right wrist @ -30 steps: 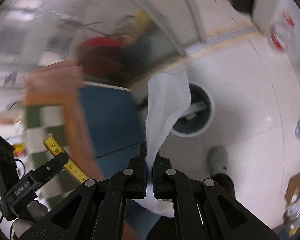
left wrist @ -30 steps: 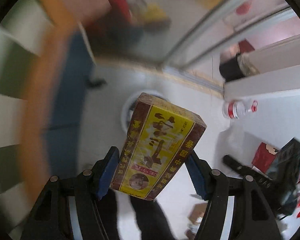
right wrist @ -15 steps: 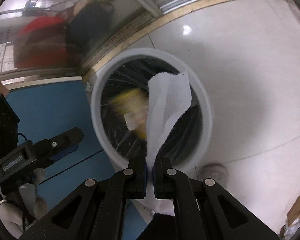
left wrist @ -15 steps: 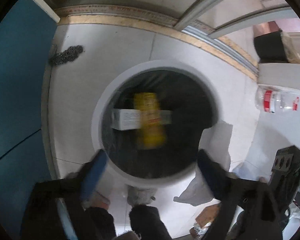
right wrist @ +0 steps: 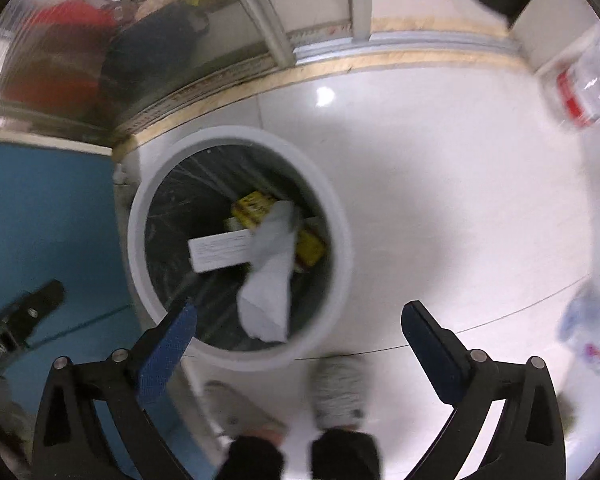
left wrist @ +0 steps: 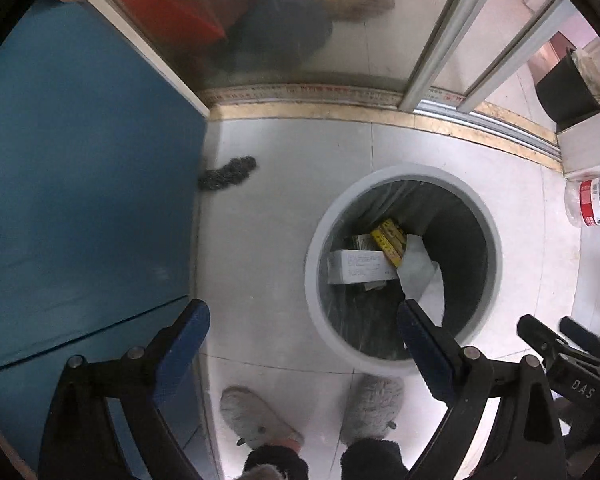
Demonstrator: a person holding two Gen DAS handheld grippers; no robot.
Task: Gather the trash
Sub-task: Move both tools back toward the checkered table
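Left gripper (left wrist: 302,330): fingers now spread, empty; its yellow box (left wrist: 389,238) has dropped into the bin (left wrist: 314,240), long axis running upper-left to lower-right. Right gripper (right wrist: 298,326): fingers now spread; the released tissue (right wrist: 272,276) lies lengthwise inside the bin. Both items appear deposited; 2 bottles (right wrist: 580,92) remain on the floor.

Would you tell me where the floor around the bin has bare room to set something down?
Bare tile lies between the round grey bin and the blue panel, below the dark fuzzy clump, and right of the bin toward the clear red-labelled bottle. Crowded: the bin's near rim, by the grey slippers.
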